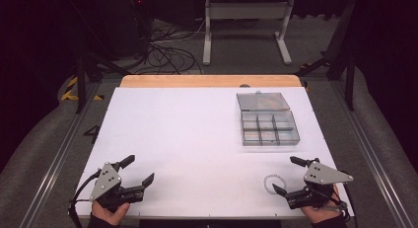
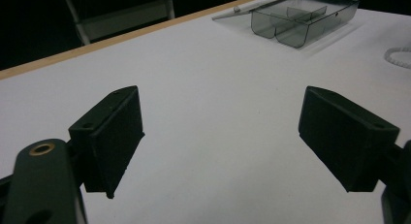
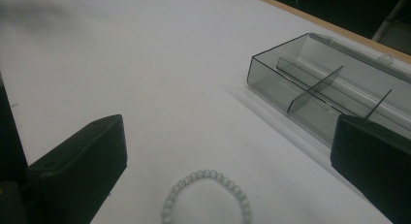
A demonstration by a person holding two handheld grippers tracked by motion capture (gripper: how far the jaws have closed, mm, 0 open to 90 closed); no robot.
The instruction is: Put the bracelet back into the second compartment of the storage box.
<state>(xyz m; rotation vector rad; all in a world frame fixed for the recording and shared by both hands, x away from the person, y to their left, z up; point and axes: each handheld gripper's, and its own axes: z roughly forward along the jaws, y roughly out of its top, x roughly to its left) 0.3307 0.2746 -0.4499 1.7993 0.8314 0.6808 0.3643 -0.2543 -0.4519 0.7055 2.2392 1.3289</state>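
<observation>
Pale green-white beaded bracelet (image 3: 208, 197), small round beads in a closed ring, flat on white table (image 1: 187, 134) just beside right gripper (image 1: 287, 175), near smoky clear compartment box (image 1: 268, 127). Left gripper (image 1: 139, 170) and right both spread wide, holding nothing.

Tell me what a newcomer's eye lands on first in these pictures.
First the clear compartment box, lid open, on the white table toward its far right. Next the two tongs at the near edge, left tongs and right tongs, both with jaws spread wide and holding nothing. Last, a pale bead bracelet lies flat just beside the right tongs.
</observation>
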